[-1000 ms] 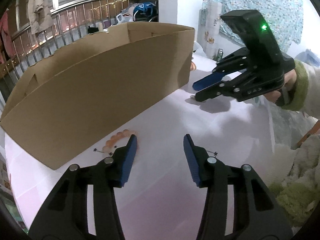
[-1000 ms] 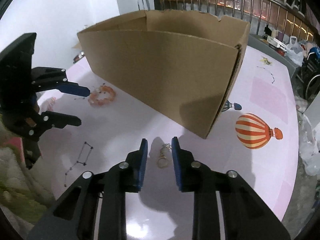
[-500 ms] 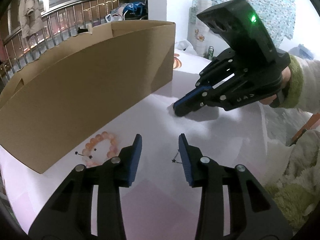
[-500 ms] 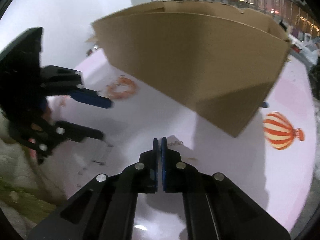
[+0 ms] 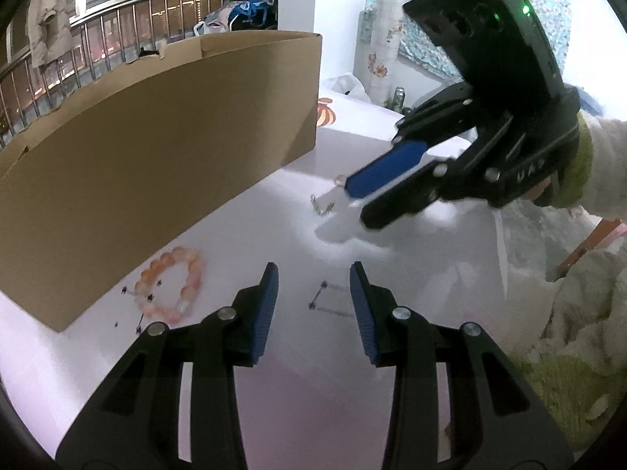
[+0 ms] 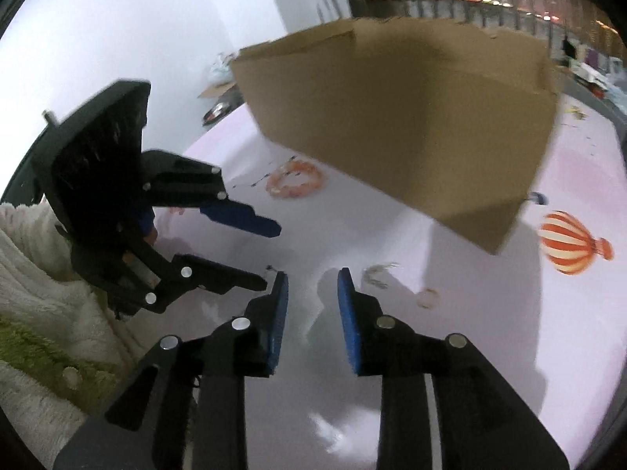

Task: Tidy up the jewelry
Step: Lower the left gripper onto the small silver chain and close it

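Left wrist view: pale pink table (image 5: 243,235), cardboard box (image 5: 156,149), railing (image 5: 98,39) behind.
Left gripper (image 5: 313,286) apart, empty; right gripper (image 6: 312,293) just reopened, empty; bead bracelet (image 5: 172,286) beside box.

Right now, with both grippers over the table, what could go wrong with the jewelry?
1. The right gripper is open with nothing between its fingers; the small chain lies beside them on the table, so another grab may miss.
2. The two grippers sit close together; the left gripper could bump the right.
3. The bead bracelet lies against the cardboard box, which could block a finger.
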`<state>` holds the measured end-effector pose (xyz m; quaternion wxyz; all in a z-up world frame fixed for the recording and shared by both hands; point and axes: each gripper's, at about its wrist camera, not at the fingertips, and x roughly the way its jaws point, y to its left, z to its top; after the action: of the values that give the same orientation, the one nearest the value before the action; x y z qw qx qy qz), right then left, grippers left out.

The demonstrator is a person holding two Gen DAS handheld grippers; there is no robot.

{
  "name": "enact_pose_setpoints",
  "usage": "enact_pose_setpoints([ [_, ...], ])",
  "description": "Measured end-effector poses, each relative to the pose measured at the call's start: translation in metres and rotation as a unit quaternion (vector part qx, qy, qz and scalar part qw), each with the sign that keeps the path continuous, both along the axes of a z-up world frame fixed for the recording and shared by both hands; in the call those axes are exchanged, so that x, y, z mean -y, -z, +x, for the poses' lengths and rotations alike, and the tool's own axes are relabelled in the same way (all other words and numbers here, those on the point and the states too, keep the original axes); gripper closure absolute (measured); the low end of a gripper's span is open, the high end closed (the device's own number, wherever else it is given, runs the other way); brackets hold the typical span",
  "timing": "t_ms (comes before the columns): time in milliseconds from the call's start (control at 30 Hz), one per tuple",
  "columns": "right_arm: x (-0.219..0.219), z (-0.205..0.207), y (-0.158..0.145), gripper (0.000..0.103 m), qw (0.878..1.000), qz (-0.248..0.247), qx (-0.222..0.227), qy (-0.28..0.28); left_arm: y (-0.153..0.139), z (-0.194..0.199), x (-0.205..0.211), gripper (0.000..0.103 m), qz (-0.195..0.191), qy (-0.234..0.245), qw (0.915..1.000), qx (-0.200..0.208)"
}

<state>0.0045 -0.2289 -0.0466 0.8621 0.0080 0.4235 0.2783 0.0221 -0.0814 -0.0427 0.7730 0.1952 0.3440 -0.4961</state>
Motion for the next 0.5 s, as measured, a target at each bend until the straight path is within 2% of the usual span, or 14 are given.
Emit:
enact_pose_setpoints([
  [233, 0.034, -0.003, 0.003, 0.077, 0.998, 0.0, -0.001, 0.058, 0.005, 0.009, 0.035, 0.067, 0.014, 0.015, 0.9997, 0.015],
  [500, 0.046, -0.001, 0.008, 0.077, 0.997, 0.014, 0.005, 0.072, 0.013, 0.012, 0.057, 0.074, 0.032, 0.005, 0.9994, 0.014],
])
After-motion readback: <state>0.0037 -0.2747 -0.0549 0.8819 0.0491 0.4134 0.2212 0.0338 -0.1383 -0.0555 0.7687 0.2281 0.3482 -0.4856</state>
